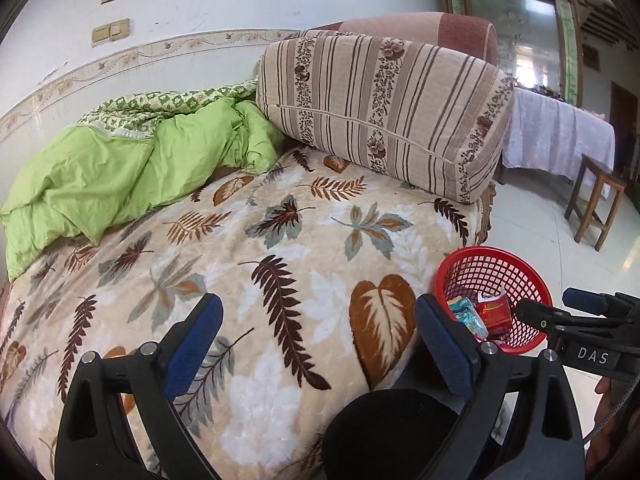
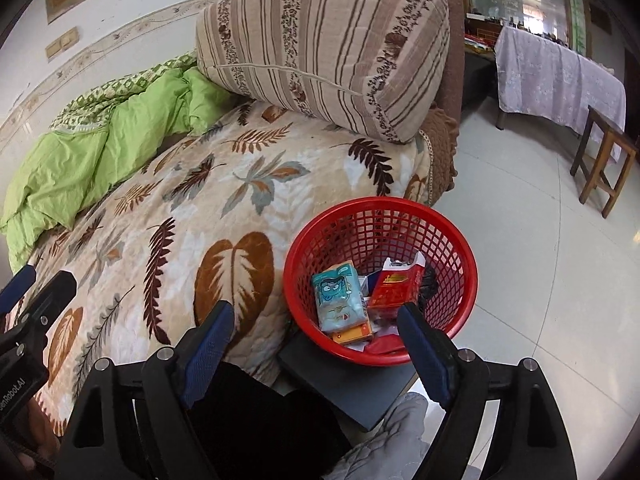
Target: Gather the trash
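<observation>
The red basket (image 2: pixel 382 280) sits beside the bed (image 2: pixel 224 208) with trash inside: a blue packet (image 2: pixel 340 298) and a red box (image 2: pixel 394 288). Both the left gripper (image 1: pixel 320 344) and right gripper (image 2: pixel 316 344) have fingers apart, holding nothing. The picking up looks nearly done. Next, look for more trash. One gripper says "DAS".

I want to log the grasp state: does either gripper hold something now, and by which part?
Nothing is held. The left gripper and the right gripper are both open and empty. The trash lies in the red basket.
</observation>
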`<control>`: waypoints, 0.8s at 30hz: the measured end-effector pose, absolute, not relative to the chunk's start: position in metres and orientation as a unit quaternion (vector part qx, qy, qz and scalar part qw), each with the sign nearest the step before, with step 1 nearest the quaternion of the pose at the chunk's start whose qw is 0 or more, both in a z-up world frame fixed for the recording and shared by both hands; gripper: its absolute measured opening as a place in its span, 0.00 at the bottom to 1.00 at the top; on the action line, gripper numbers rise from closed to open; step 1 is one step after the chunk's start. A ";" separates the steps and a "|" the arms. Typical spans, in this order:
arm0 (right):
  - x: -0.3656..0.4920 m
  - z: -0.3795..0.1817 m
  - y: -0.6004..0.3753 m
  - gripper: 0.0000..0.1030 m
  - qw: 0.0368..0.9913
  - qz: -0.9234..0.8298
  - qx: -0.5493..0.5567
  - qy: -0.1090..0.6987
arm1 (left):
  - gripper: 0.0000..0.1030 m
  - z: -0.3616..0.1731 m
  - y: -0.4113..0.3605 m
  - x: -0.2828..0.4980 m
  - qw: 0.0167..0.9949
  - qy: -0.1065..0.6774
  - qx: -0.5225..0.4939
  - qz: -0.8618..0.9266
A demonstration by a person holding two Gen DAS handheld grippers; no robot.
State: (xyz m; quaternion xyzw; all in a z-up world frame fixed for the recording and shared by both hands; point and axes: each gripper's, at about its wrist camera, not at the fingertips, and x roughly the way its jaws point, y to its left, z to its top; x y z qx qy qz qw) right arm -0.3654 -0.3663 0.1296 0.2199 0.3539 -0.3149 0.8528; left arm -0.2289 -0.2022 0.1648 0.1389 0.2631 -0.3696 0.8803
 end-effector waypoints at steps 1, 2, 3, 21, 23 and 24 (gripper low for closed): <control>-0.365 0.130 -0.365 0.83 0.853 -0.316 0.217 0.353 | 0.93 0.165 -0.201 -0.228 0.880 0.263 0.137 -0.370; -0.365 0.131 -0.364 0.83 0.853 -0.317 0.217 0.353 | 0.93 0.165 -0.201 -0.228 0.881 0.264 0.135 -0.370; -0.364 0.131 -0.363 0.83 0.853 -0.317 0.217 0.353 | 0.93 0.165 -0.201 -0.227 0.881 0.264 0.135 -0.370; -0.362 0.128 -0.365 0.83 0.848 -0.320 0.222 0.358 | 0.93 0.161 -0.203 -0.226 0.880 0.269 0.140 -0.365; -0.362 0.128 -0.365 0.83 0.848 -0.320 0.222 0.358 | 0.93 0.160 -0.202 -0.227 0.880 0.270 0.141 -0.365; -0.361 0.127 -0.366 0.83 0.848 -0.320 0.222 0.358 | 0.93 0.160 -0.203 -0.227 0.880 0.270 0.141 -0.365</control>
